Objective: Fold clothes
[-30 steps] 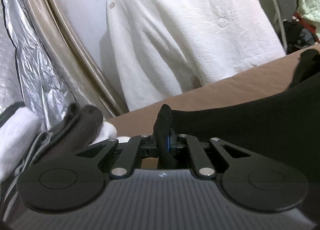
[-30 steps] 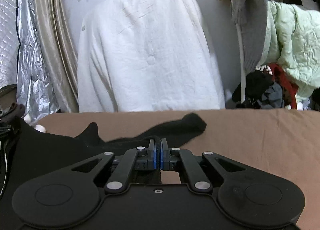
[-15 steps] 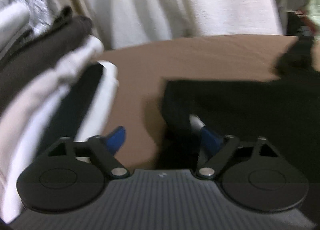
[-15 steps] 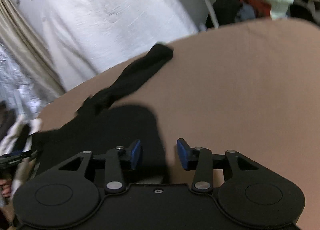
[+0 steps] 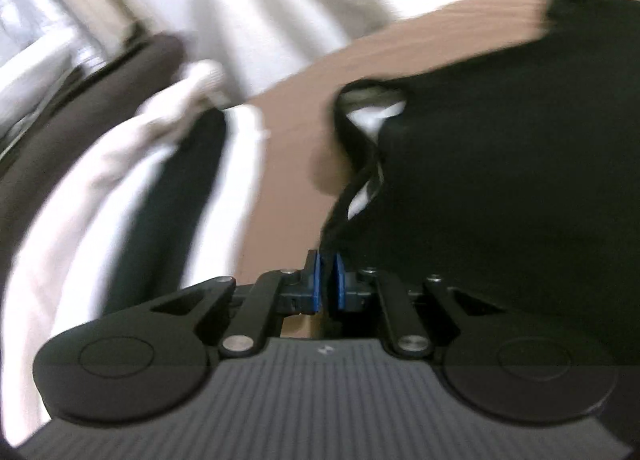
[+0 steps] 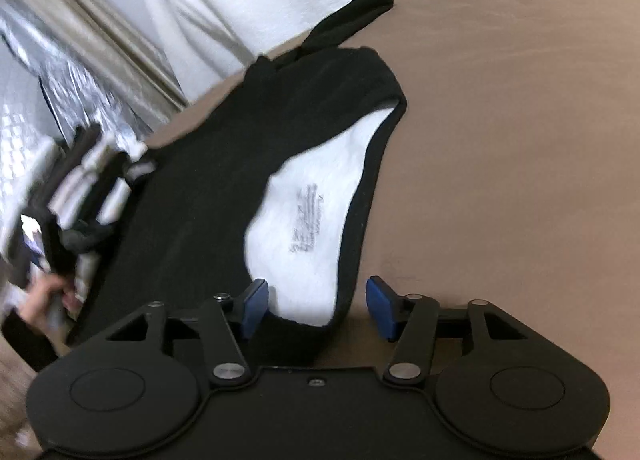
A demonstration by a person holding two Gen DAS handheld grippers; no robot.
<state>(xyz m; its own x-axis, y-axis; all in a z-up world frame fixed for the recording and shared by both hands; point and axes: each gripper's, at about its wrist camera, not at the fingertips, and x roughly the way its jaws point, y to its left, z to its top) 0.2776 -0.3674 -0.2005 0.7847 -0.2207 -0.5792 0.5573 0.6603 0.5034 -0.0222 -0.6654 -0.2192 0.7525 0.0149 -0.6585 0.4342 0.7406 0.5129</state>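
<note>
We see one black knit garment with a white lining [image 6: 224, 188] spread on the brown padded table [image 6: 520, 148]. In the right wrist view its long axis runs from the near edge, at the gripper, diagonally up toward the far edge, where one narrow black sleeve [image 6: 352, 22] points up and right. The open neckline shows the white lining with one printed label [image 6: 307, 219]. The right gripper [image 6: 317, 306] has its two blue pads spread, straddling the black neckline rim. The left gripper [image 5: 327, 280] has its pads pressed together, pinching a black edge of the garment. One blurred stack of folded white and dark clothes [image 5: 132, 180] lies beside the garment, to its left.
</note>
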